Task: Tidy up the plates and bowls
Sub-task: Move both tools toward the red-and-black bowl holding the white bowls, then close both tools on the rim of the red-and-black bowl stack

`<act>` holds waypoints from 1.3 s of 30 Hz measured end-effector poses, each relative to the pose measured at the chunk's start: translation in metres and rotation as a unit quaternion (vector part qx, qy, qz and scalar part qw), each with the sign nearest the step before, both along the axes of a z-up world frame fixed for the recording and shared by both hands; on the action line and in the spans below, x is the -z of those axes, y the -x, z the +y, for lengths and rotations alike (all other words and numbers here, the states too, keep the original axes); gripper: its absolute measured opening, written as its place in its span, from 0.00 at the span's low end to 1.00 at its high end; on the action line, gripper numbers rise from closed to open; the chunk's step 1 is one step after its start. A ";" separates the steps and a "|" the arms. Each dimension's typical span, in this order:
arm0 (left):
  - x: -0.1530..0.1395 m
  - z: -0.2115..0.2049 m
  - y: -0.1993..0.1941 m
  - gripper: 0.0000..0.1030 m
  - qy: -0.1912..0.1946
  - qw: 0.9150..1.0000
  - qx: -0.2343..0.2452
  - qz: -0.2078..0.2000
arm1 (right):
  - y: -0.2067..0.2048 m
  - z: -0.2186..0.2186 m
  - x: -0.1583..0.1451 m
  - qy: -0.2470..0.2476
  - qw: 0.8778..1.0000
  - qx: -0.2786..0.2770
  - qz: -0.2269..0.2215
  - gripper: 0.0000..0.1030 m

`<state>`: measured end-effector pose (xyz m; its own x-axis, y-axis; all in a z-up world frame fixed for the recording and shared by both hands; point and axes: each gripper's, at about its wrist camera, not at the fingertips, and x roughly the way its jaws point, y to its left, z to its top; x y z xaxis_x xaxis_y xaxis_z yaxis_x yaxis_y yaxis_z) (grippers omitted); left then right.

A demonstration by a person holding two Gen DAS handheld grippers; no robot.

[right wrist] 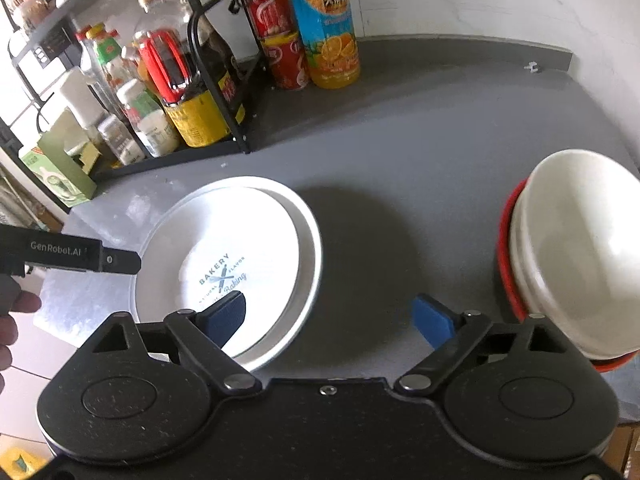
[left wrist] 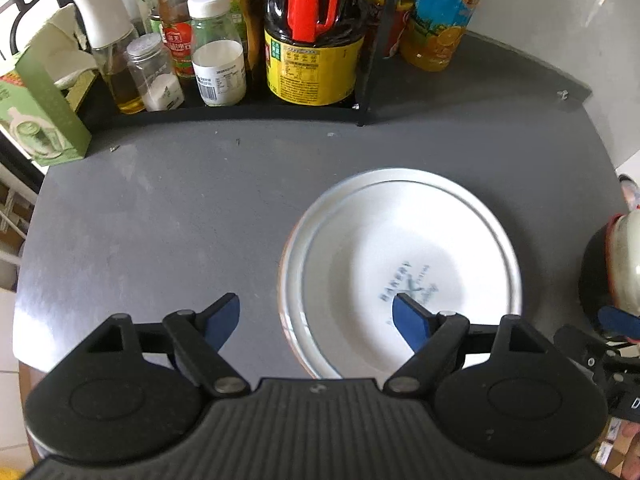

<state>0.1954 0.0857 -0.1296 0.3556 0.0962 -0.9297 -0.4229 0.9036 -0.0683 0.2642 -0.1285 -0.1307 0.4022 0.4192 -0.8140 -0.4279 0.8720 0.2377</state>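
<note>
Grey countertop (right wrist: 400, 152) against white wall, black wire rack (right wrist: 224, 92) at back left packed with bottles and jars. Orange juice bottle (right wrist: 326, 24) and two stacked red cans (right wrist: 280, 36) just right of rack. Green carton (left wrist: 40, 112) at rack's left end.

White plates (right wrist: 224, 256) stacked on counter, top one printed "BAKERY", sitting slightly off-centre in the one below. Stacked bowls (right wrist: 568, 248) well right of plates: white bowl nested in another white one, red bowl at bottom, stack tilted toward plates.

Left gripper (left wrist: 316, 316) wide open, holding nothing; right pad over plate centre, left pad over bare counter, near plate edge between them. Contact with plate: cannot tell.

Right gripper (right wrist: 330, 316) wide open, empty; left pad over near rim of plates, right pad over bare counter between plates and bowls.

Part of a hand (right wrist: 12, 320) at left edge of right view
</note>
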 end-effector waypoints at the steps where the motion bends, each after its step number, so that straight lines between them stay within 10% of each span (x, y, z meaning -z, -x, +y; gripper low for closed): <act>1: -0.002 -0.004 0.002 0.80 0.001 1.000 -0.002 -0.006 | 0.001 -0.004 -0.002 -0.003 1.000 -0.004 -0.004 0.91; 39: -0.031 -0.197 -0.073 0.80 0.050 0.995 0.042 -0.070 | -0.012 -0.194 -0.027 -0.050 0.994 0.084 -0.056 0.89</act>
<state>0.2682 -0.1110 -0.0986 0.4858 -0.0306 -0.8736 -0.3261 0.9209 -0.2136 0.2767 -0.3225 -0.1039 0.5592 0.4146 -0.7179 -0.3072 0.9080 0.2850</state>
